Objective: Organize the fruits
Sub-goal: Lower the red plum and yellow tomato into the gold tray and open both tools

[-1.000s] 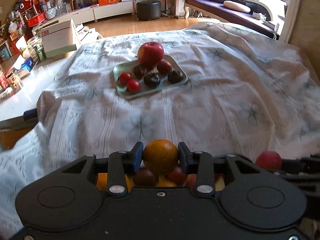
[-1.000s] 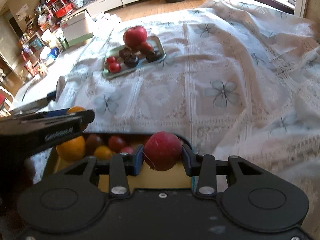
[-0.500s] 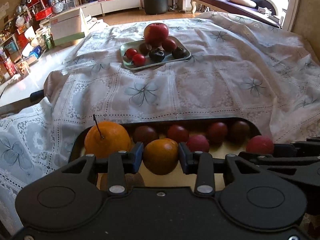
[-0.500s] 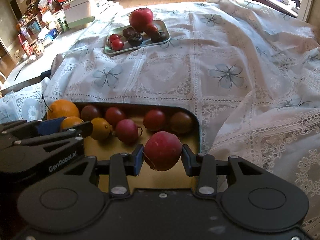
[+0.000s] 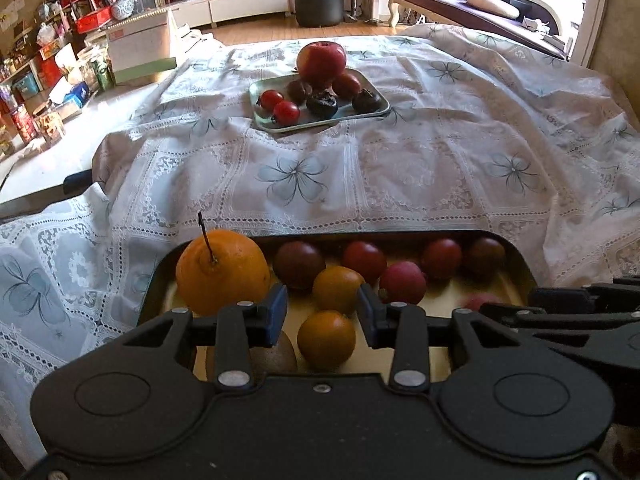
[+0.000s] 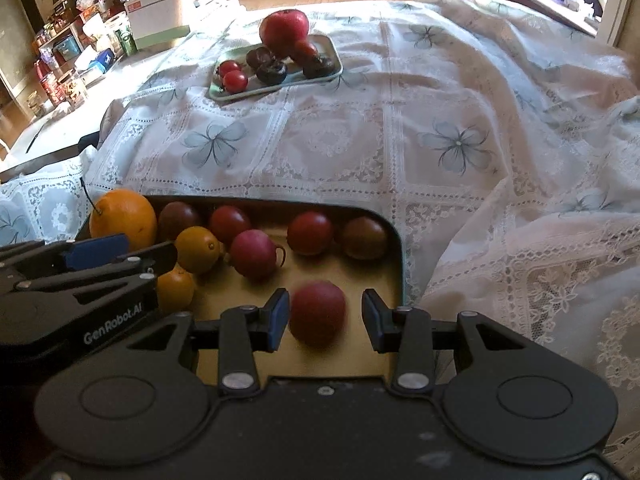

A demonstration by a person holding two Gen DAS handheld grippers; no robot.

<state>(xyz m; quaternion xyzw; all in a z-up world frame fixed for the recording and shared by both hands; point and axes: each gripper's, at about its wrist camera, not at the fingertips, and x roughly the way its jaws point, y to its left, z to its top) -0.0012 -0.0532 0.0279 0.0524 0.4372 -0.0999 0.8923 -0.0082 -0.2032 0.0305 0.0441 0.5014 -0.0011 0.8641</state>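
A dark-rimmed tray (image 5: 516,256) with a yellow floor holds a big stemmed orange (image 5: 222,270), small oranges and several red and dark fruits. My left gripper (image 5: 322,314) hangs over it with its jaws opening. A small orange (image 5: 326,338) lies free on the tray floor below them. My right gripper (image 6: 325,316) is open over the tray's right end (image 6: 396,248). A blurred red fruit (image 6: 317,312) sits loose between its pads, with a gap on the right side. The left gripper (image 6: 100,256) shows at the left of the right wrist view.
A pale green plate (image 5: 378,110) farther back on the lace tablecloth (image 5: 400,168) carries a large red apple (image 5: 321,62), two cherry tomatoes (image 5: 280,106) and dark fruits. Cluttered shelves and boxes stand at the far left, a sofa at the far right.
Both grippers came down over the tray. The left let go of the small orange and the right let go of the red fruit; both fruits dropped out of the pads.
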